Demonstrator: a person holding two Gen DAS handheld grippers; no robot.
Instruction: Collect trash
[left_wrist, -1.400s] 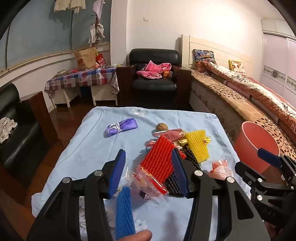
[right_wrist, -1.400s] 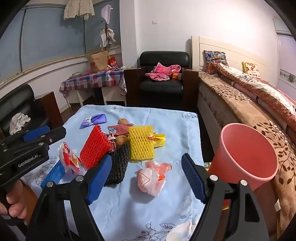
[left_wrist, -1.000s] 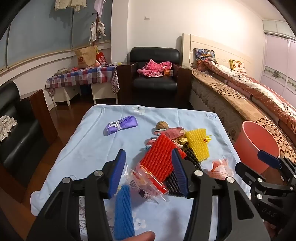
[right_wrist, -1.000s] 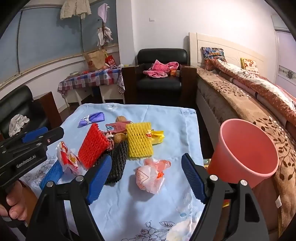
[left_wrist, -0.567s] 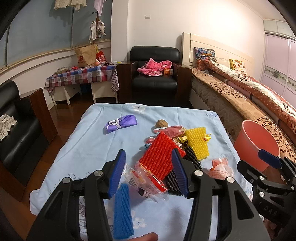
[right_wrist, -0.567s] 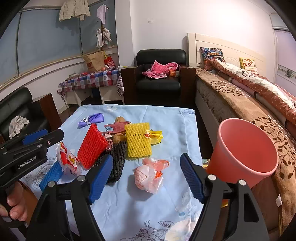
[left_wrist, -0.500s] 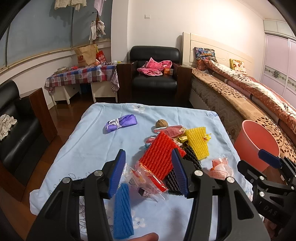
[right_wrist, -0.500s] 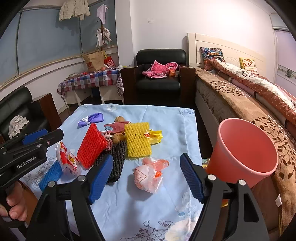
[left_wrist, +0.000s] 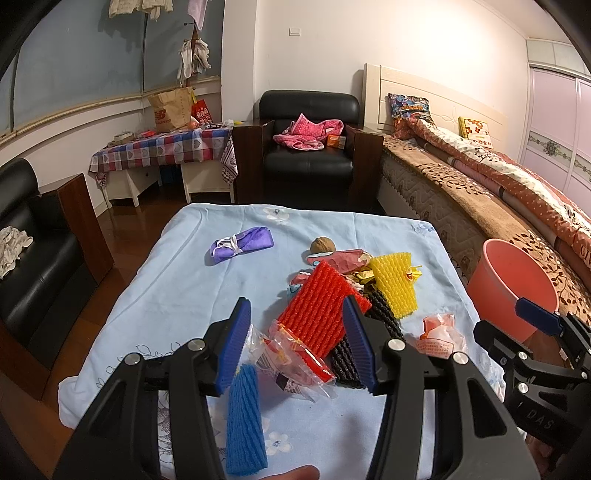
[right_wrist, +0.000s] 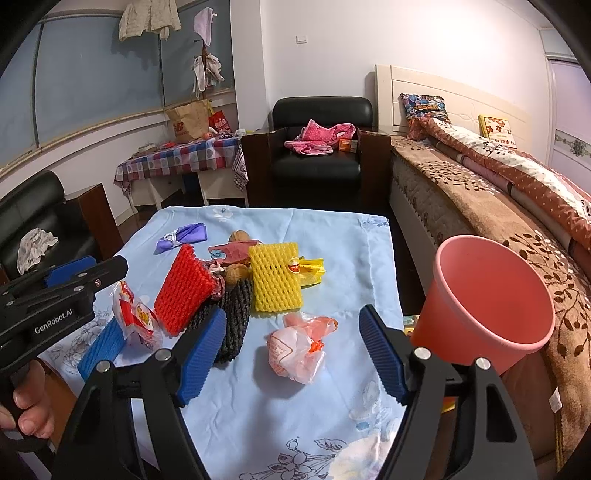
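Trash lies on a table under a light blue cloth (left_wrist: 177, 280): a red foam net (left_wrist: 317, 314), a yellow foam net (left_wrist: 393, 284), a black foam net (right_wrist: 232, 317), a blue foam net (left_wrist: 243, 413), a clear snack wrapper (left_wrist: 295, 358), a crumpled pink bag (right_wrist: 299, 343), walnuts (left_wrist: 322, 244) and a purple wrapper (left_wrist: 240, 245). My left gripper (left_wrist: 295, 347) is open and empty above the snack wrapper. My right gripper (right_wrist: 291, 354) is open and empty above the pink bag. A pink bin (right_wrist: 484, 299) stands at the table's right.
A bed (left_wrist: 480, 192) runs along the right behind the bin. A black armchair (left_wrist: 308, 155) stands past the table's far edge. A black sofa (left_wrist: 29, 251) and a wooden side table (left_wrist: 85, 221) are at the left.
Both grippers have drifted slightly back from the trash pile and stay open. Nothing on the table has moved.
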